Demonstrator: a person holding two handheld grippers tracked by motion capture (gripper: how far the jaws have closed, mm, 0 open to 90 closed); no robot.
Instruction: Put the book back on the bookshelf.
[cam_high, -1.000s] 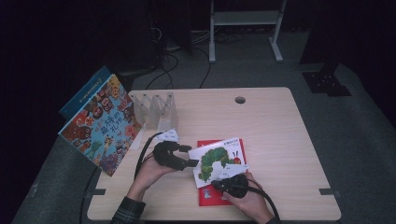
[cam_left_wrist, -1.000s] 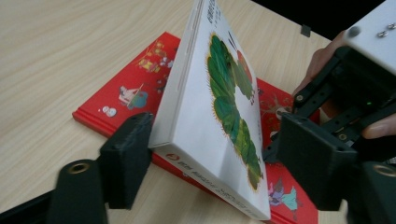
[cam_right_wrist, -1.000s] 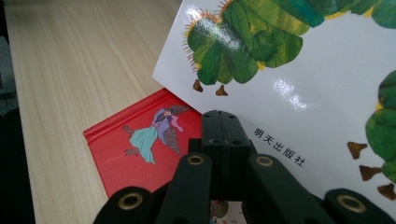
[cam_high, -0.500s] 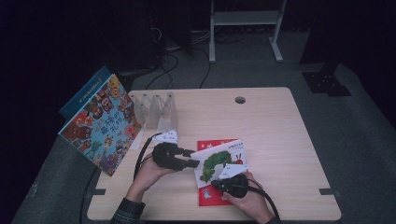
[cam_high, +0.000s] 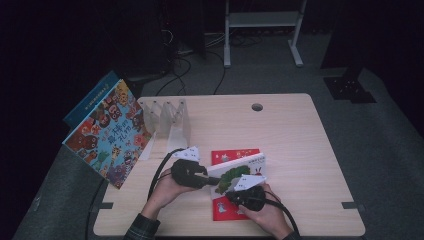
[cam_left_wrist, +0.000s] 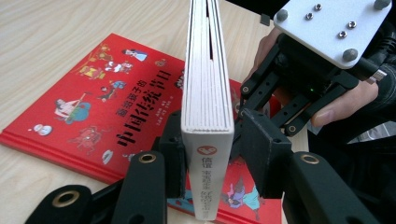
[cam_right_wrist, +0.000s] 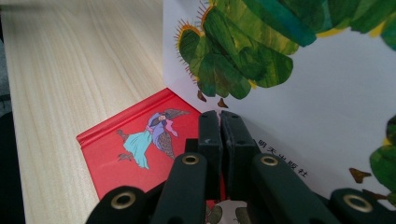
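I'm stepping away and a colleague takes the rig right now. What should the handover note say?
Left gripper: jaws have just been closing around the spine of the white caterpillar book; contact uncertain.
Right gripper: shut, propping that book's lower edge.
The book stands tilted on the red book lying flat on the table.
Done: white book raised.
Left: probably move it to the clear rack.

Left gripper (cam_high: 212, 181) points rightward, its jaws having just been closing, something between them. Right gripper (cam_right_wrist: 220, 135), held low in the right hand (cam_high: 267, 216), has jaws pressed together.
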